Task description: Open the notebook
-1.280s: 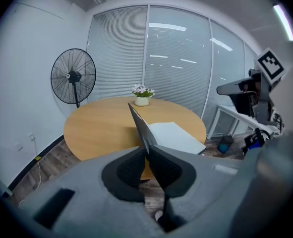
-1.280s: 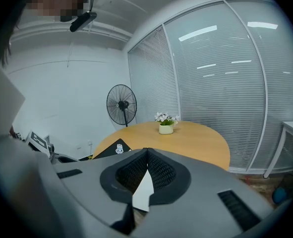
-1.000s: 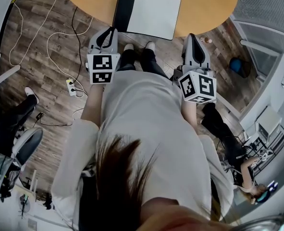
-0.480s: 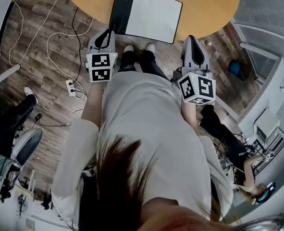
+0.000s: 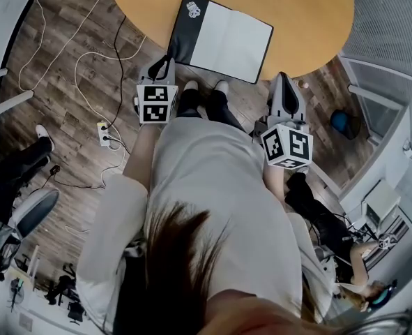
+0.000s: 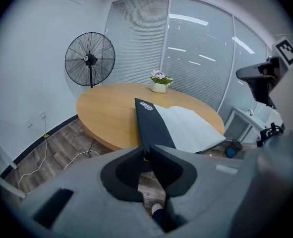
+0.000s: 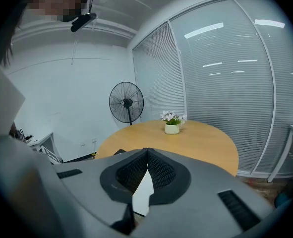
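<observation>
Notebook (image 5: 223,37) is seen lying open and flat on the round wooden tabletop (image 5: 310,19), close to the edge nearest the person, with its black cover spread to the left and blank white pages to the right. The left gripper (image 5: 164,64) is held just off that edge, near the cover's closest corner; its fingers (image 6: 136,155) are parted by a narrow slit and nothing is gripped between them. The right gripper (image 5: 283,79) is held further right, off the tabletop's edge, apart from the notebook, its fingers (image 7: 158,170) clenched together at the tips on nothing. A potted flower (image 6: 159,83) is set on the far side of the tabletop, and a standing fan (image 6: 89,59) is seen beyond it.
</observation>
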